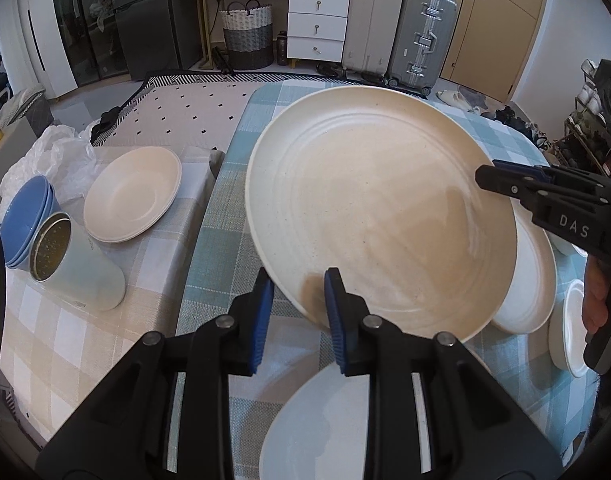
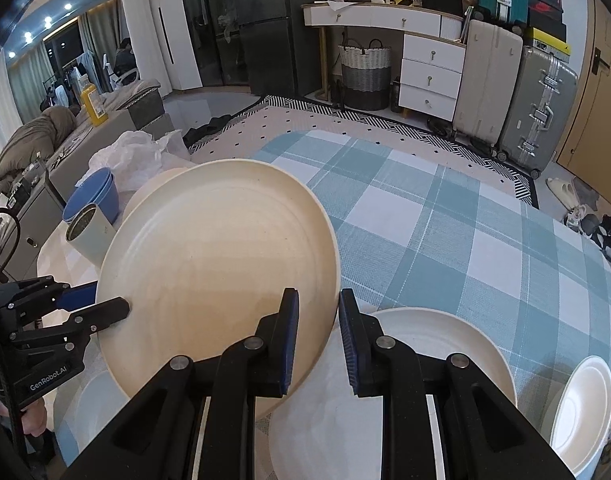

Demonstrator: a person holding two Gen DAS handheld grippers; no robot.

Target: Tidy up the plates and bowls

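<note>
Fingers of left gripper (image 1: 298, 312) and right gripper (image 2: 318, 334) both clamped on cream plate (image 1: 369, 216) rim

We see our left tongs (image 1: 299, 312) clamping the near rim of a large cream plate (image 1: 369, 216), tilted above the checked surface (image 1: 209, 240), while the right tongs (image 1: 491, 178) grip its far-right edge.

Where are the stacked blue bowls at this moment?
The stacked blue bowls stand at the far left of the left wrist view, on the beige checked cloth, right behind the pale cylindrical tumbler and in front of the crumpled white plastic bag.
</note>
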